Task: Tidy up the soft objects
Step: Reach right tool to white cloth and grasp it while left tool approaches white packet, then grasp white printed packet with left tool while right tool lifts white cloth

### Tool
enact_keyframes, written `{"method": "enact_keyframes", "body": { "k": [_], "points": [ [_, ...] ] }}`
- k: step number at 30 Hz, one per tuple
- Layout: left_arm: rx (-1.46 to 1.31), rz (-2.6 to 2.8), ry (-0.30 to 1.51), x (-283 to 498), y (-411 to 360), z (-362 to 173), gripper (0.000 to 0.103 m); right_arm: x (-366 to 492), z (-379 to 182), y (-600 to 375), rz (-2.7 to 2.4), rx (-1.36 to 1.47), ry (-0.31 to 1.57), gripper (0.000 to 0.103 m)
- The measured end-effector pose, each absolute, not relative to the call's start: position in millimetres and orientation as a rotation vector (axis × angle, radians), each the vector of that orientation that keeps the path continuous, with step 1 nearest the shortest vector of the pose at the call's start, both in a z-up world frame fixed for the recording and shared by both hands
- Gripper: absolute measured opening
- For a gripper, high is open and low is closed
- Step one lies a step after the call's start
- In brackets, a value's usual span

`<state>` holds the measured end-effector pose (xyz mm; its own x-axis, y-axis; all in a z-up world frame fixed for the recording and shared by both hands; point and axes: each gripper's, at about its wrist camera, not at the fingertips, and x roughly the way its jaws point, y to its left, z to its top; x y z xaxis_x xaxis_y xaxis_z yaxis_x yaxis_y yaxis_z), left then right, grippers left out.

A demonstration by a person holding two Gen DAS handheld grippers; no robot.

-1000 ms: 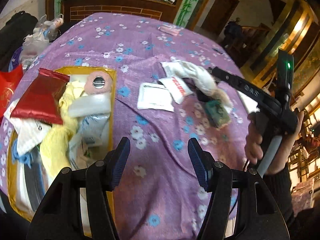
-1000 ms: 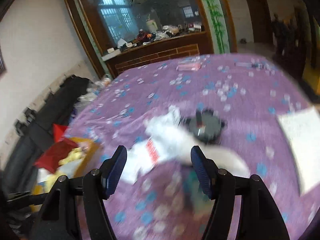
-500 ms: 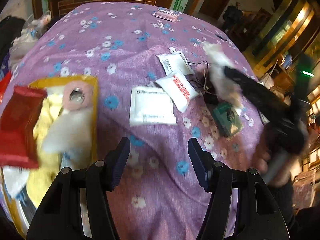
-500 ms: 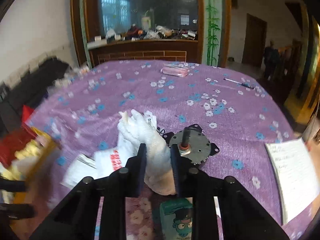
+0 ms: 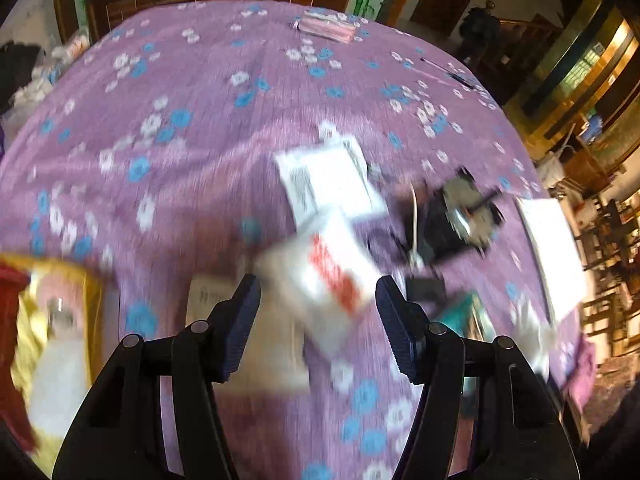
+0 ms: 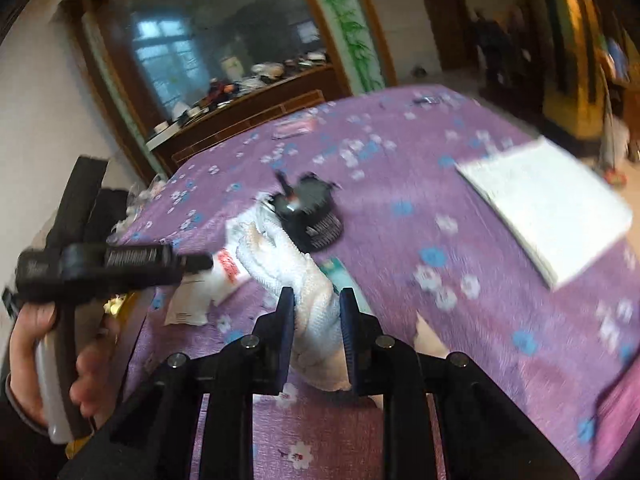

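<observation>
My right gripper (image 6: 316, 300) is shut on a white knitted glove (image 6: 300, 276) and holds it above the purple flowered cloth (image 6: 400, 184). My left gripper (image 5: 316, 308) is open and empty, low over a white packet with red print (image 5: 324, 276). That packet also shows in the right wrist view (image 6: 226, 268). The yellow tray (image 5: 90, 292) with soft things in it sits at the far left of the left wrist view. The left gripper's body (image 6: 108, 264) shows in the right wrist view, left of the glove.
A black round motor (image 5: 460, 216) with wires lies right of the packets. Two more flat white packets (image 5: 324, 176) (image 5: 264, 344), a teal box (image 5: 468, 316), a white notebook (image 6: 548, 208), a pink pack (image 5: 328, 30) and a pen (image 5: 444, 70) lie on the cloth.
My right gripper closed on the glove and lifted it toward the near edge. My left gripper swung right, from beside the tray to over the red-printed packet.
</observation>
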<state>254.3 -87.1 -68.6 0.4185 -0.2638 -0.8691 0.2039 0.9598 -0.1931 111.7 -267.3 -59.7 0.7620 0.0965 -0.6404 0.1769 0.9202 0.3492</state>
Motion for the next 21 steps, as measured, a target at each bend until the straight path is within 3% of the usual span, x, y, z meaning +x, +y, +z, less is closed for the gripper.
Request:
{"method": "enact_keyframes", "body": {
  "k": [5,13,18,21],
  "points": [
    [0.082,-0.324,1.183,275,-113,-94,0.06,108,-67,-271,-0.045,0.442,0.667,0.021],
    [0.135,-0.361,1.17,260,-121,-99,0.066,101,-76,-285,0.018,0.558,0.631,0.022],
    [0.174,-0.427,1.18,256,-129,-103,0.082,99,-75,-279,0.025,0.532,0.624,0.022],
    [0.267,-0.393,1.151,250,-138,-108,0.078,98,-75,-280,0.029,0.538,0.619,0.022]
  ]
}}
